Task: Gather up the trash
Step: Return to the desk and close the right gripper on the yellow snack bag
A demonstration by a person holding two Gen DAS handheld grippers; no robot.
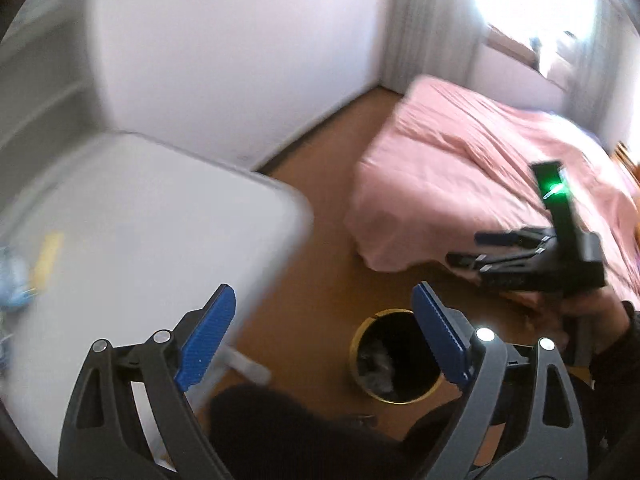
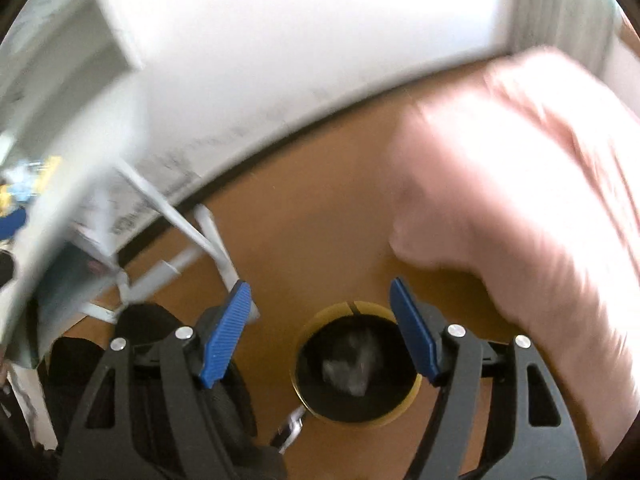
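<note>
A round bin (image 1: 394,360) with a gold rim and black inside stands on the wooden floor; crumpled clear trash (image 1: 376,364) lies in it. My left gripper (image 1: 324,300) hangs high above the floor, open, nothing between its blue pads (image 1: 208,336). In the right wrist view the same bin (image 2: 356,364) sits below and between the blue pads (image 2: 226,336) of my right gripper (image 2: 320,292), also open and holding nothing; the crumpled trash (image 2: 352,364) shows inside. The right gripper (image 1: 464,248) appears in the left wrist view too, over the bed's edge, held by a hand.
A white table (image 1: 132,232) is at the left with a yellow item (image 1: 48,252) and blurred bluish things on it. A bed with a pink cover (image 1: 460,176) fills the right. White walls, a curtain and a bright window (image 1: 532,12) are behind. The person's dark-clad legs (image 1: 280,432) show below.
</note>
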